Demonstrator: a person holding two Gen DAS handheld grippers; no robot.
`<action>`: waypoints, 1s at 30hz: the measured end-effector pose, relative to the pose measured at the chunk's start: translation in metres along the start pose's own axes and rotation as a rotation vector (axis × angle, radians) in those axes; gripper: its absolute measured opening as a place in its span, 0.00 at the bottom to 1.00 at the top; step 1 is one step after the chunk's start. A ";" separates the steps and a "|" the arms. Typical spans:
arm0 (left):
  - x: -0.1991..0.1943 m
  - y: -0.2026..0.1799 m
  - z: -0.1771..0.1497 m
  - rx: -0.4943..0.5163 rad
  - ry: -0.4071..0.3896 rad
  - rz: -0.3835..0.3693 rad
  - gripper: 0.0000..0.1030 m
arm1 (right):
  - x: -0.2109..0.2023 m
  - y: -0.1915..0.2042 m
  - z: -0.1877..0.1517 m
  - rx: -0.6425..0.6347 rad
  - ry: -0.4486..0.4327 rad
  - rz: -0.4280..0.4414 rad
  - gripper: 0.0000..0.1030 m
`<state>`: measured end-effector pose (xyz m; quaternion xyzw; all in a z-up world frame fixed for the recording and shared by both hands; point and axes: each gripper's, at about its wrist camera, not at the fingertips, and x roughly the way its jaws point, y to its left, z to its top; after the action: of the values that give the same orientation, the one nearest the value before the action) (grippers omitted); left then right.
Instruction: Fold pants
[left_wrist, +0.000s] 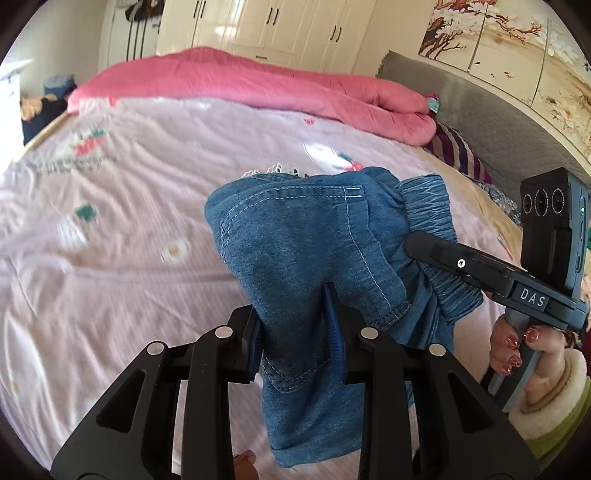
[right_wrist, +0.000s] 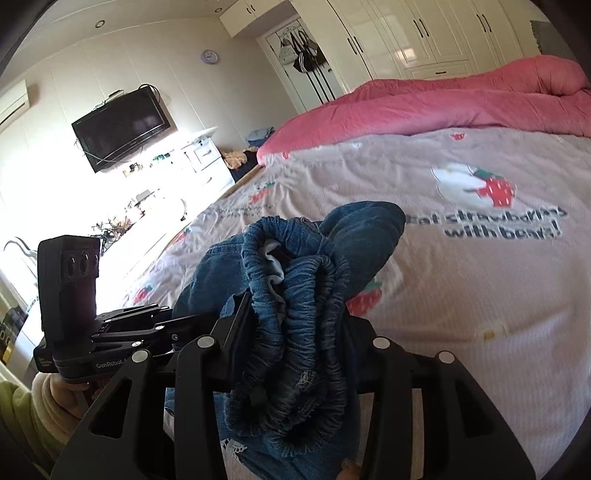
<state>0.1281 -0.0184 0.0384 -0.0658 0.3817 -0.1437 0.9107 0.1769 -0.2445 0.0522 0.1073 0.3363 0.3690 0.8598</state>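
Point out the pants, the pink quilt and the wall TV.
pants (left_wrist: 295, 236): left wrist view, denim panel beside the stitched seam.
pink quilt (left_wrist: 258, 85): left wrist view, middle of the roll.
wall TV (right_wrist: 123, 127): right wrist view, screen centre.

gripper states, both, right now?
Left gripper: closed on the pants.
Right gripper: closed on the pants' waistband.
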 end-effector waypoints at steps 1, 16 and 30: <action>0.003 0.003 0.005 0.004 -0.004 0.009 0.21 | 0.004 0.000 0.004 0.000 -0.003 -0.001 0.39; 0.071 0.039 -0.013 -0.049 0.122 0.091 0.44 | 0.080 -0.052 -0.019 0.167 0.204 -0.160 0.61; 0.040 0.040 -0.030 -0.077 0.072 0.151 0.71 | 0.036 -0.023 -0.030 0.059 0.127 -0.262 0.81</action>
<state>0.1414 0.0068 -0.0188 -0.0665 0.4234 -0.0621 0.9014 0.1883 -0.2375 0.0016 0.0644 0.4119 0.2498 0.8739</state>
